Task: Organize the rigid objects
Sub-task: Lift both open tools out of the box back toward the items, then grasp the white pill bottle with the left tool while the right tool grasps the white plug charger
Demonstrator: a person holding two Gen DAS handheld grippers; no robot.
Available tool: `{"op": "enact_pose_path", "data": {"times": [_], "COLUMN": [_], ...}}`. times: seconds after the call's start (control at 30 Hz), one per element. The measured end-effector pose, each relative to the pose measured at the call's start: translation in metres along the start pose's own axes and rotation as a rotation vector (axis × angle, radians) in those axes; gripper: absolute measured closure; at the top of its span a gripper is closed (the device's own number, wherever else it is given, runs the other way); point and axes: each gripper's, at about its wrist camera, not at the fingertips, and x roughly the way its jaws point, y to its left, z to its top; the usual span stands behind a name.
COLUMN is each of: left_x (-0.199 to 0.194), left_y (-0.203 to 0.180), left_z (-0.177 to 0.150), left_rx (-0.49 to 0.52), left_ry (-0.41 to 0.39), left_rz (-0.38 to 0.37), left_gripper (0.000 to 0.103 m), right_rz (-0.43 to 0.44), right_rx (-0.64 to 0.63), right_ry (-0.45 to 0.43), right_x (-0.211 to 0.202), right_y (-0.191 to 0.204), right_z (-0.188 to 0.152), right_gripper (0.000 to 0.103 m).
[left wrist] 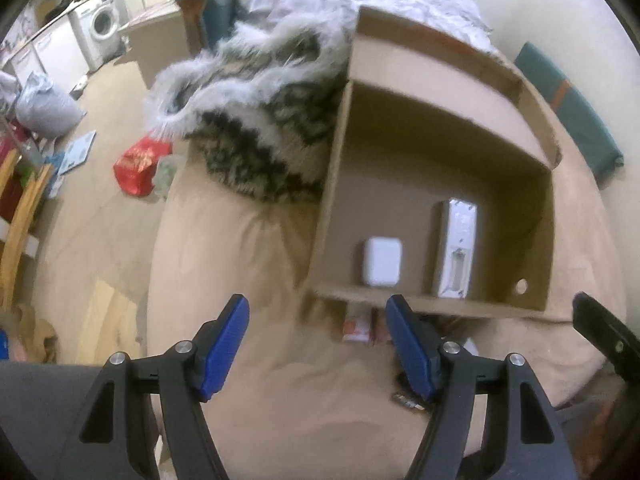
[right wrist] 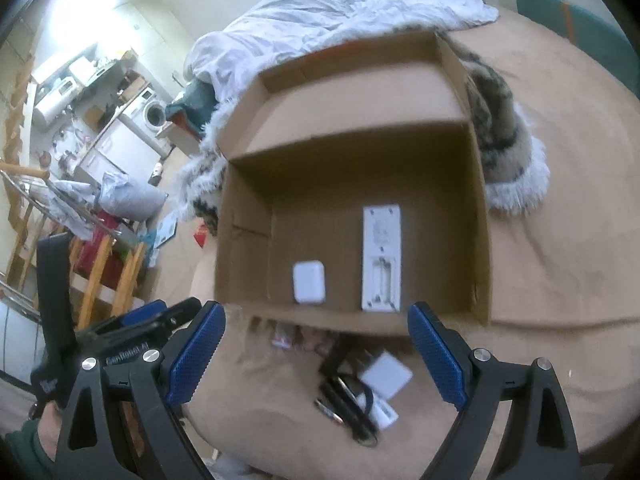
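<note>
An open cardboard box [left wrist: 516, 148] [right wrist: 478, 208] lies on a beige bed cover. Inside it lie a small white case [left wrist: 382, 261] [right wrist: 309, 282] and a long white remote-like device [left wrist: 458, 246] [right wrist: 381, 258]. In front of the box, on the cover, lie a white square block [right wrist: 386, 376], black cables [right wrist: 348, 404] and a small red-and-white packet [left wrist: 356, 326]. My left gripper [left wrist: 318, 348] is open and empty, just short of the box's near wall. My right gripper [right wrist: 316, 356] is open and empty above the loose items.
A furry patterned blanket [left wrist: 256, 120] [right wrist: 504, 128] lies beside the box, with a white duvet [right wrist: 340, 12] behind it. The floor at the left holds a red bag [left wrist: 138, 164], a grey sack [left wrist: 44, 108] and wooden furniture [right wrist: 100, 276]. A washing machine [left wrist: 102, 24] stands far back.
</note>
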Motion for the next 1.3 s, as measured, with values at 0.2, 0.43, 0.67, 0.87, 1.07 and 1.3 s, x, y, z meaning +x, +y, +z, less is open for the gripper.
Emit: {"op": "enact_pose_path", "data": {"times": [0.2, 0.43, 0.67, 0.87, 1.07, 1.3], "left_x": [0.024, 0.074, 0.106, 0.124, 0.131, 0.125], "left_y": [0.003, -0.013, -0.034, -0.033, -0.034, -0.028], "left_z": [-0.015, -0.019, -0.018, -0.016, -0.02, -0.025], "left_rx": [0.012, 0.044, 0.112, 0.091, 0.099, 0.085], "left_ry": [0.02, 0.164, 0.197, 0.228, 0.254, 0.281], "left_rz": [0.03, -0.042, -0.034, -0.034, -0.09, -0.067], "left_gripper": [0.035, 0.037, 0.051, 0.059, 0.08, 0.08], "right_rz": [-0.018, -0.044, -0.007, 0.036, 0.047, 0.013], "right_rx": [0.093, 0.192, 0.296, 0.438, 0.469, 0.425], "right_ry": [0.025, 0.101, 0.237, 0.366, 0.408, 0.402], "right_x": [0.018, 0.04, 0.07, 0.106, 0.131, 0.136], "right_y": [-0.031, -0.059, -0.08, -0.099, -0.098, -0.091], "right_z": [-0.028, -0.029, -0.041, -0.059, -0.064, -0.064], "right_gripper": [0.005, 0.005, 0.005, 0.008, 0.02, 0.035]}}
